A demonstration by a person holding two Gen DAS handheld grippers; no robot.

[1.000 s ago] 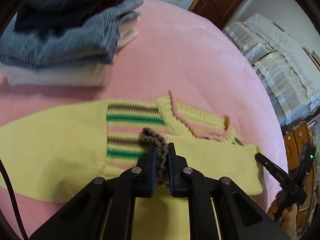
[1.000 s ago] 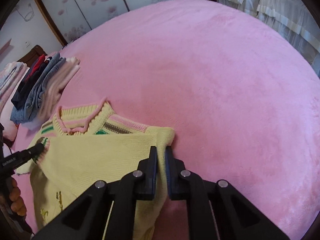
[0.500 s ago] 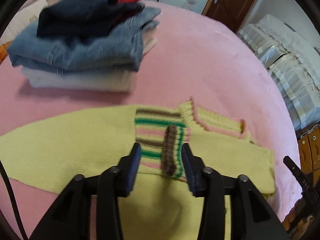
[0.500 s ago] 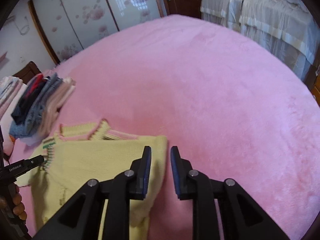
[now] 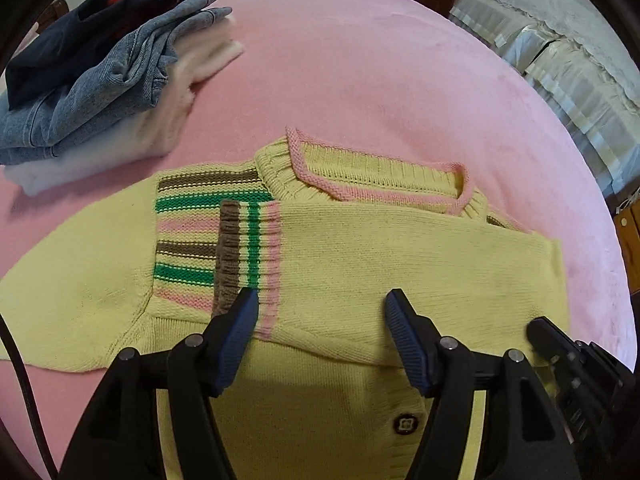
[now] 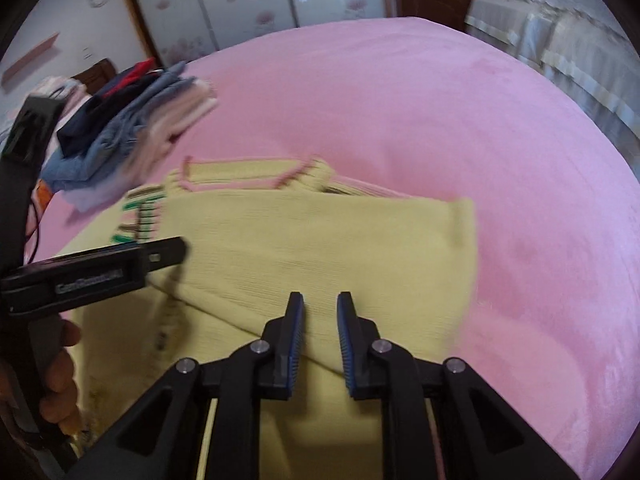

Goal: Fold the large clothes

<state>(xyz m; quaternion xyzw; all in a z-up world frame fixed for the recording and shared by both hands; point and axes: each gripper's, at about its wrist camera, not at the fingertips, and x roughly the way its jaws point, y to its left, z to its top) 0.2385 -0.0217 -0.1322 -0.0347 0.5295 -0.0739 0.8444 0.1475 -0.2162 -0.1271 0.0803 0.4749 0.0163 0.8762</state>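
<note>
Both claws empty, left gripper (image 5: 320,306) just opened wide, right gripper (image 6: 320,304) slightly parted; loose sleeve (image 5: 400,256) on sweater (image 5: 80,292) could slide off if dragged.

Bedroom — pink bed (image 5: 360,60) (floral wardrobe (image 6: 256,4))

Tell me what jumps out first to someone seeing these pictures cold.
The yellow sweater lies spread in the middle of the pink bedspread, one sleeve folded across its chest with the striped cuff on top. Behind it to the left sits a pile of folded clothes, jeans near the top.
</note>
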